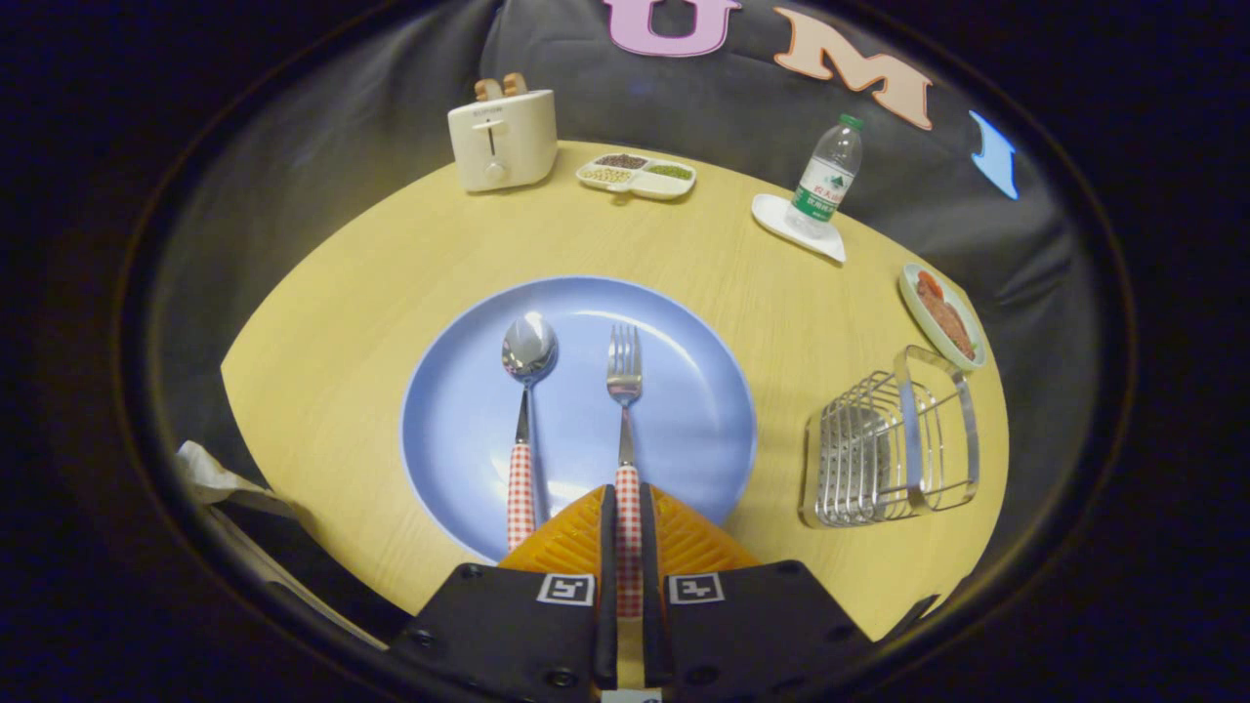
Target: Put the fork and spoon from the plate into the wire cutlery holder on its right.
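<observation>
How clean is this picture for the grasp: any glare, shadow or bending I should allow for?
Gripper view: sharp around the gripper, shut on the fork handle; soft glare arcs on the blue plate and a bright highlight in the spoon bowl; fisheye curves the table edge and leans the wire cutlery holder and bottle; light dims toward the booth wall.

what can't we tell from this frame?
- Fork: the handle's end is hidden between the gripper fingers, closed on it.
- Whether the fork is lifted off the plate: unclear.
- Wire holder: inside screened by its own bars.
- Bottle label: too small.
</observation>
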Motion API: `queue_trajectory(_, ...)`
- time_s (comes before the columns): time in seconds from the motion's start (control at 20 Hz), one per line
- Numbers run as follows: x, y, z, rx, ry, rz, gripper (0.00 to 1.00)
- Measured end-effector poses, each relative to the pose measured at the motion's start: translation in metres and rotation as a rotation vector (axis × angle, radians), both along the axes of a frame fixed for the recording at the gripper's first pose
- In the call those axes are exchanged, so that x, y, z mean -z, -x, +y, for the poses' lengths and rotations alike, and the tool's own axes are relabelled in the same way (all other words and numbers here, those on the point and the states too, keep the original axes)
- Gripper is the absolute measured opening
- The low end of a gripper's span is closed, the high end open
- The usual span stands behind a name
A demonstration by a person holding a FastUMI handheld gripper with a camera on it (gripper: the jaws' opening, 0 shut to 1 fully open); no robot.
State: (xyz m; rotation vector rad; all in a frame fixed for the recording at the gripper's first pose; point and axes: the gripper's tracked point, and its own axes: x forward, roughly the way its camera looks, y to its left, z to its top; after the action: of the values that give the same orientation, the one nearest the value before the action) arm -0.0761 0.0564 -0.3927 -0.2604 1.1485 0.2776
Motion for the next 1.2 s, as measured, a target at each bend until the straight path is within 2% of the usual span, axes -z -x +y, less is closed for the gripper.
queue_trajectory(0.25, -0.028, -0.002, -0.006, 0.010, -0.072, 0.047, 0.13)
queue_trajectory(0.6, -0.080, -0.015, -0.039, -0.035, -0.070, 0.054, 0.13)
queue_trajectory(0.9, -0.116, -0.033, -0.098, -0.046, -0.001, 0.070, 0.13)
queue_trajectory(1.2, -0.132, -0.035, -0.142, -0.127, 0.103, 0.131, 0.13)
